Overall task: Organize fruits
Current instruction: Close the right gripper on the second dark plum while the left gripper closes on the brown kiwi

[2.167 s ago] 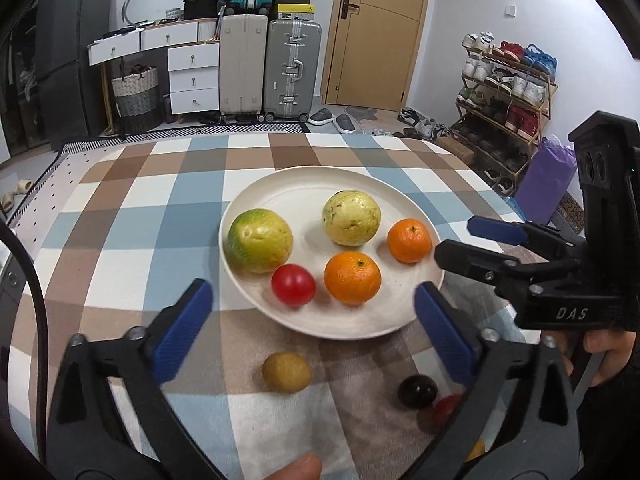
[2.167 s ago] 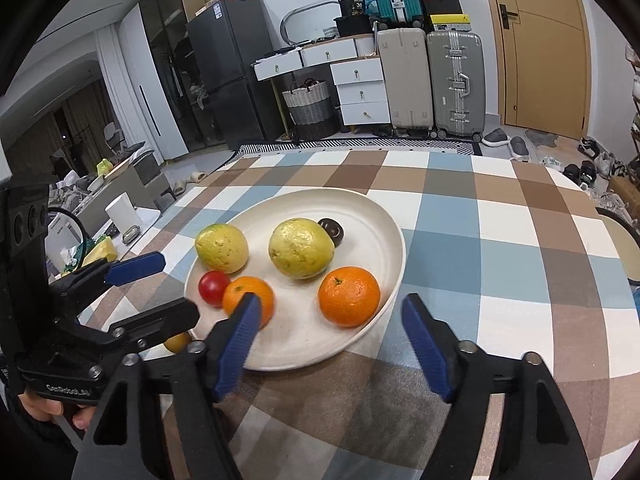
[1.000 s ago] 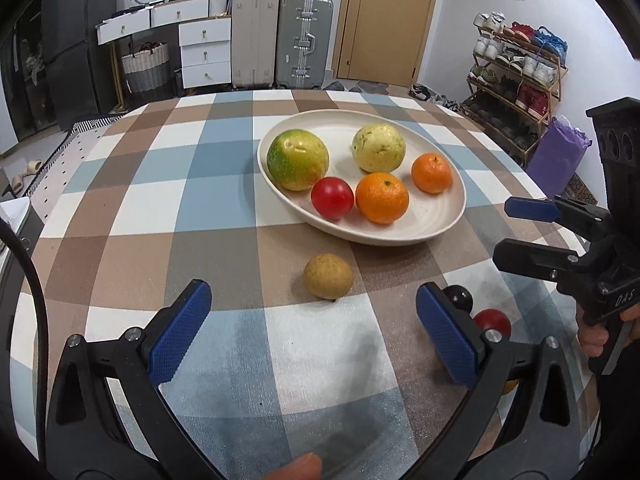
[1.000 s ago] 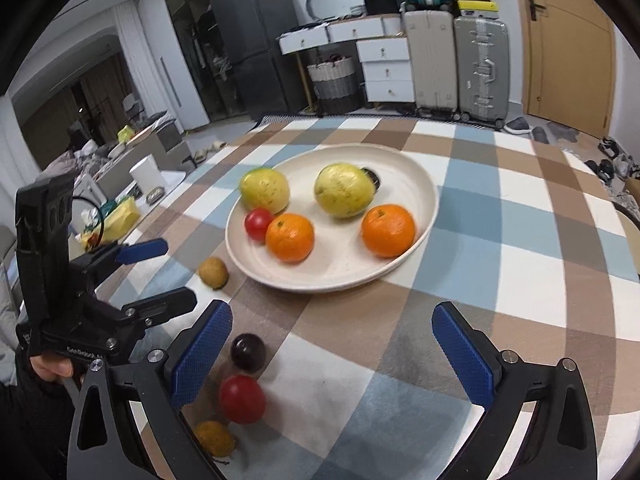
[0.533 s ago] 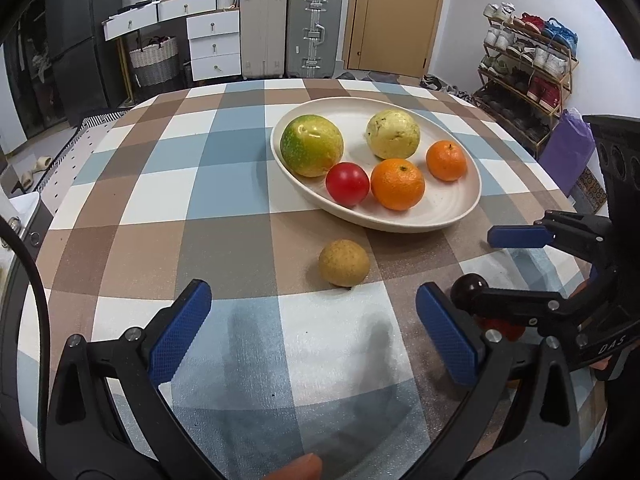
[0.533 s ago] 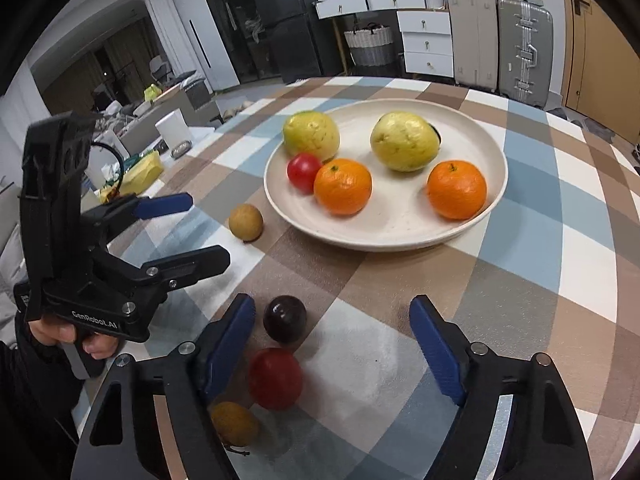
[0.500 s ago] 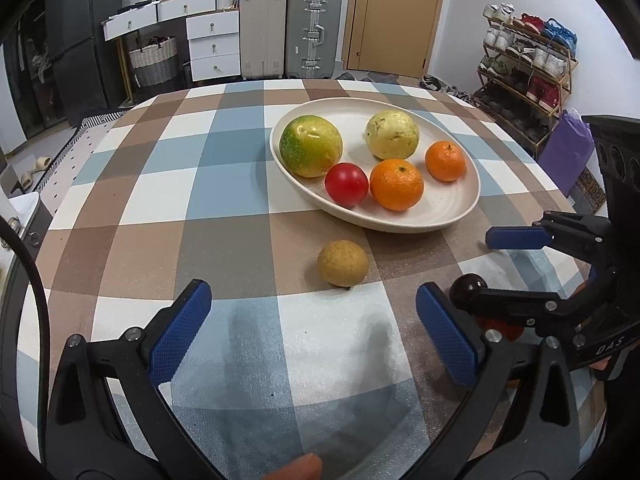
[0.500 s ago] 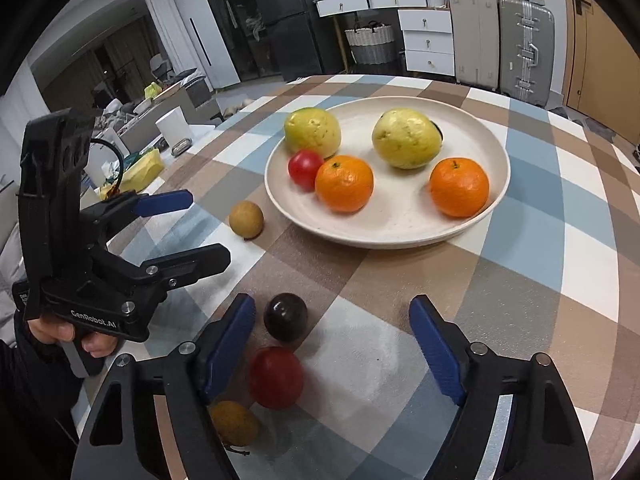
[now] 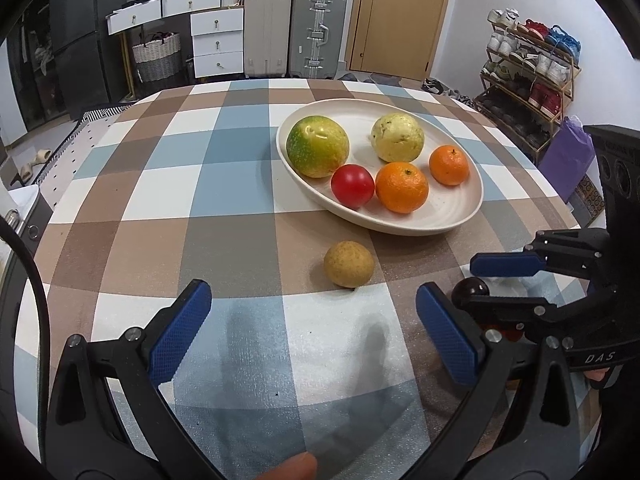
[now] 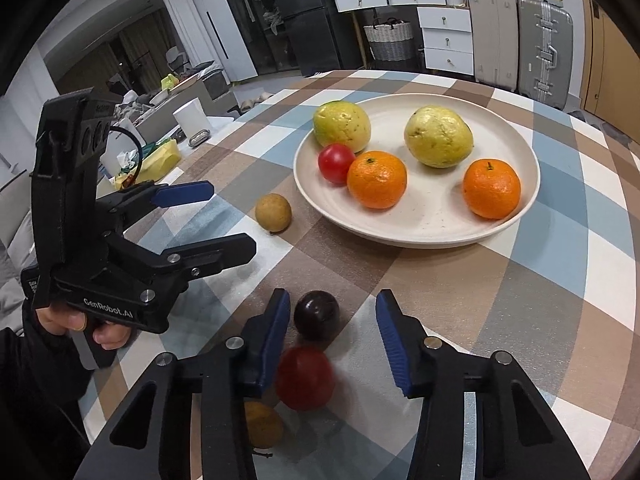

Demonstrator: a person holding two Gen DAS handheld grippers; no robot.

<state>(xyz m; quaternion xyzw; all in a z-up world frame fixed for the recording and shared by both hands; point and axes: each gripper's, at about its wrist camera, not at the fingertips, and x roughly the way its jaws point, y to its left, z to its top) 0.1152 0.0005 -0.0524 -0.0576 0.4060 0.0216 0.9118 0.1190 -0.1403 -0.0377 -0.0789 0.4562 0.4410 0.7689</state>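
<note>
Clearly the gathering step is in hand: the right tongs hang released over the loose fruit on the checked surface, their jaws apart around a dark plum, with a red tomato just behind it and a small brown fruit half hidden under the left jaw. The left tongs are also released and empty, aimed at a tan longan-like fruit lying just beside the white plate. That plate already carries two guavas, two tangerines and a tomato. Next, I judge, the right tongs should lower, centre on the plum, clench gently and lift it to the plate.
</note>
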